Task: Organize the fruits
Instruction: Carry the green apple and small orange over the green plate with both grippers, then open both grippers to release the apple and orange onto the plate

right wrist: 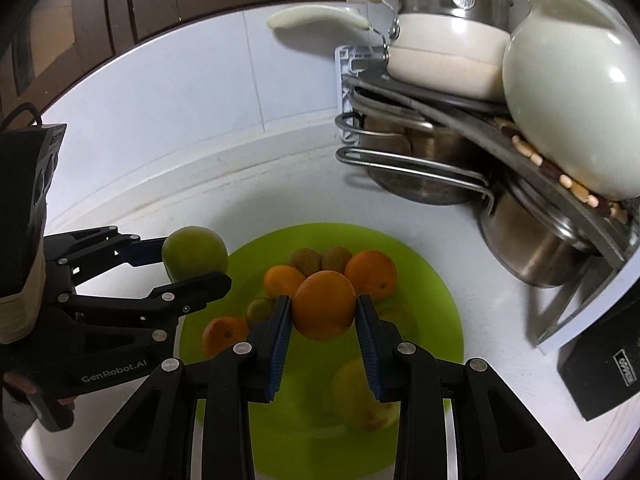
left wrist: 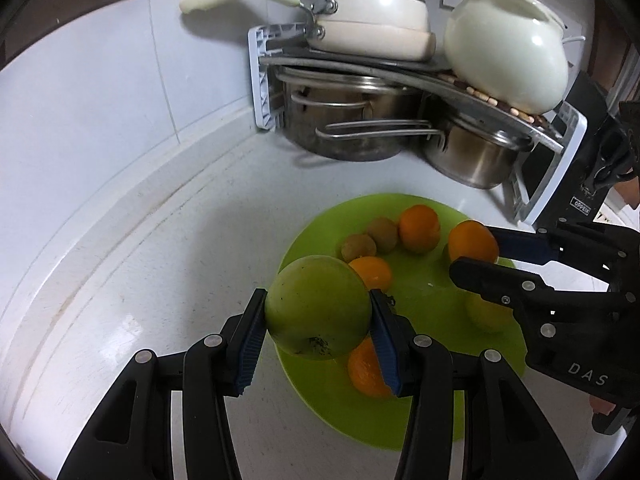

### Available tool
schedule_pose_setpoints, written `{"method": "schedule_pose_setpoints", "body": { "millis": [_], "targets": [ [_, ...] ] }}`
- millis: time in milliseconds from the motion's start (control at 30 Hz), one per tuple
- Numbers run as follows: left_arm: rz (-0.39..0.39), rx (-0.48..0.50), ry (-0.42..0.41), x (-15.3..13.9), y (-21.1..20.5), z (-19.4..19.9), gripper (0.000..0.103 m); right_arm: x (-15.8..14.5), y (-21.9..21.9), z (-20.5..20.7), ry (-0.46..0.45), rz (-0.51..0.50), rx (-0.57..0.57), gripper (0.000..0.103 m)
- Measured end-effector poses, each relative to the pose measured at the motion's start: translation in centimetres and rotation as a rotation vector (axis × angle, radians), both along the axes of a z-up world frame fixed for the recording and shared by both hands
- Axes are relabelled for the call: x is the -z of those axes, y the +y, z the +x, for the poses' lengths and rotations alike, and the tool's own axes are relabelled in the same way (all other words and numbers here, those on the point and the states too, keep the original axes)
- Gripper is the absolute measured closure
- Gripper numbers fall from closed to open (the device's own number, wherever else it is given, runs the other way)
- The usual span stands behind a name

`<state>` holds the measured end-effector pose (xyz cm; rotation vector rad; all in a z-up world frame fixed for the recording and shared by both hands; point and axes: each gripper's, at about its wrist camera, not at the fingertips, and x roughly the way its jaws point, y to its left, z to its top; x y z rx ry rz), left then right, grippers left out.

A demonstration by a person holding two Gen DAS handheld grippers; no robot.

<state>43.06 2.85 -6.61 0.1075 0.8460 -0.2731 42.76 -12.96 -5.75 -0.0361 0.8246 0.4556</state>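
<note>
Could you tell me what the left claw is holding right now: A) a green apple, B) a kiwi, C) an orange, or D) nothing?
A: in the left wrist view the left claw is shut on the green apple, while the right claw holds an orange above the green plate.

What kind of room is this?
Most likely a home kitchen: a white counter against a tiled wall, a corner rack stacked with steel pots and a cream saucepan, and a green plate of fruit.
</note>
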Motion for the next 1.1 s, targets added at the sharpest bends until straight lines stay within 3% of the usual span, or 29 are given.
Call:
{"method": "schedule_pose_setpoints", "body": {
  "millis": [300, 433, 600, 733, 1100],
  "targets": [
    [-0.01, 0.011, 0.035, 1.0, -0.4, 1.1, 0.054, 1.1, 0.1, 0.9, 0.035, 0.004, 0.005, 0.07],
    [-0.025, 0.02, 0.012, 0.5, -0.5, 0.7, 0.052, 1.3, 0.0, 1.1, 0.049, 0.014, 0.015, 0.069],
    [0.007, -0.016, -0.036, -0.6, -0.3, -0.1, 0.052, 1.3, 0.1, 1.1, 0.053, 0.017, 0.023, 0.069],
    [-0.005, -0.063, -0.043, -1.1, 0.6, -0.9, 0.051, 1.1, 0.0, 0.9, 0.055, 0.023, 0.032, 0.057],
    [-0.029, -0.127, -0.078, -2.9, 1.1, -4.8, 0.047, -0.7, -0.8, -2.5, 0.019, 0.025, 0.067, 0.057]
  ]
}}
